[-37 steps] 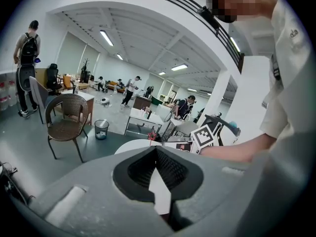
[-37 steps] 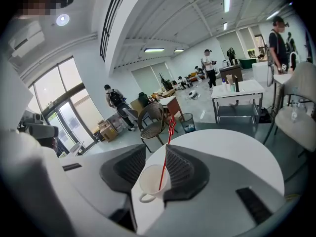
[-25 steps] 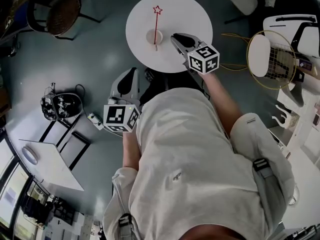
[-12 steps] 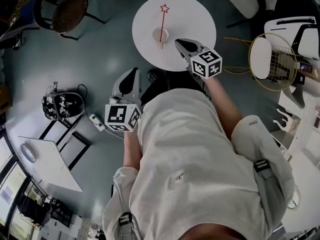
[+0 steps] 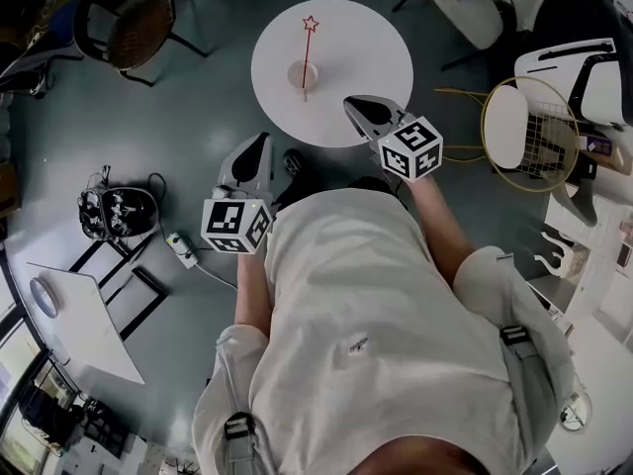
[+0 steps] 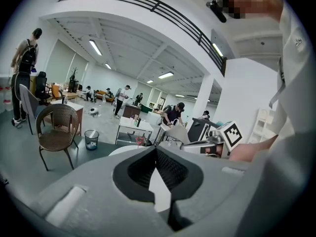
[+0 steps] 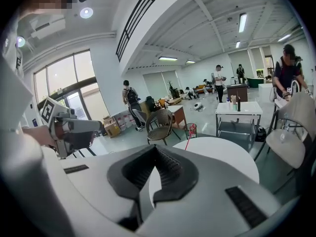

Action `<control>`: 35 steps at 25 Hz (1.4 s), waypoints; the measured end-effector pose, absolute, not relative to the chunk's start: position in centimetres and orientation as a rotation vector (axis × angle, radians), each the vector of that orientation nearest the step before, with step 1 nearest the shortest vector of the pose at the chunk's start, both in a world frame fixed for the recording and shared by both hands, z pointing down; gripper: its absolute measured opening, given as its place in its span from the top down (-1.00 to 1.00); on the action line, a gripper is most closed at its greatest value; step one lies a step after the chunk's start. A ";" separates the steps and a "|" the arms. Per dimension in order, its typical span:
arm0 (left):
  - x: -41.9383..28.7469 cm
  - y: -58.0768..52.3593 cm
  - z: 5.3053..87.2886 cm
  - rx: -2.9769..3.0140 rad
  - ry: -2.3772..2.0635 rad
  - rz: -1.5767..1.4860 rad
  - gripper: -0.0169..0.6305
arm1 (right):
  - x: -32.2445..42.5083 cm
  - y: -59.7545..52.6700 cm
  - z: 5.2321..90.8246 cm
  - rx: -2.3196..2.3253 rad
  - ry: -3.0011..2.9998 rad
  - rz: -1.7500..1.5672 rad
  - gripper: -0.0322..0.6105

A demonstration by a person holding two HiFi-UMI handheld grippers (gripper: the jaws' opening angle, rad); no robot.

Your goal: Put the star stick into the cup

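Head view, looking steeply down: a round white tabletop [image 5: 366,43] stands on a grey floor [image 5: 188,107]. A small white cup [image 5: 302,72] sits near the tabletop's middle, a little toward its left edge. The star stick [image 5: 309,47], thin and red, stands in the cup, and its star points toward the far edge. The right gripper [image 5: 354,105] hangs over the near right edge of the tabletop, apart from the cup. Its jaws are together with nothing between them. The left gripper [image 5: 259,146] is off the tabletop, over the floor beyond the near left edge. A person in a pale shirt [image 5: 386,344] fills the lower part of the view.

Left gripper view: the left gripper [image 6: 156,151] has its grey jaws pressed together at the tips, and it holds nothing. Beyond the jaws shows a sliver of the tabletop [image 6: 123,151], with the tiny red star of the star stick [image 6: 139,141] above it. The right gripper [image 6: 207,144] shows at right, side on. A wicker chair [image 6: 57,132] stands at left in a large open room.

Right gripper view: the right gripper [image 7: 156,149] has its jaws closed tip to tip and is empty. The tabletop [image 7: 222,157] lies past the jaws. The star stick [image 7: 189,137] rises from behind the gripper body, leaning slightly right, and the cup is hidden there. The left gripper [image 7: 74,130] shows at left.
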State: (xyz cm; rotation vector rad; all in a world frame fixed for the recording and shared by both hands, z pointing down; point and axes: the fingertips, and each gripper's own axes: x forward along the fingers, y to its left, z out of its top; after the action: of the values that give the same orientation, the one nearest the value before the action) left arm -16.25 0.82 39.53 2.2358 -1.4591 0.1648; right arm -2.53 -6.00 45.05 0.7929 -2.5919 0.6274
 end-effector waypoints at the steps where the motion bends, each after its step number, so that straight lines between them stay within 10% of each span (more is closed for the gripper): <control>1: -15.4 0.7 39.4 2.237 -1.458 0.161 0.91 | -2.0 -5.5 44.5 0.774 -2.603 0.615 0.87; 20: 8.5 10.2 40.3 2.209 -1.324 0.159 0.91 | 17.0 8.0 43.8 0.662 -2.615 0.693 0.87; 35: 13.9 15.3 38.7 2.269 -1.343 0.168 0.91 | 21.2 13.2 38.2 0.653 -2.782 0.614 0.88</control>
State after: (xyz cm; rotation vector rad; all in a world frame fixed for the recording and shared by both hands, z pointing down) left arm 13.89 15.35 38.74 2.2694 -1.3433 0.1683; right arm 21.22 13.18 38.19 0.6530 -2.7817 0.6141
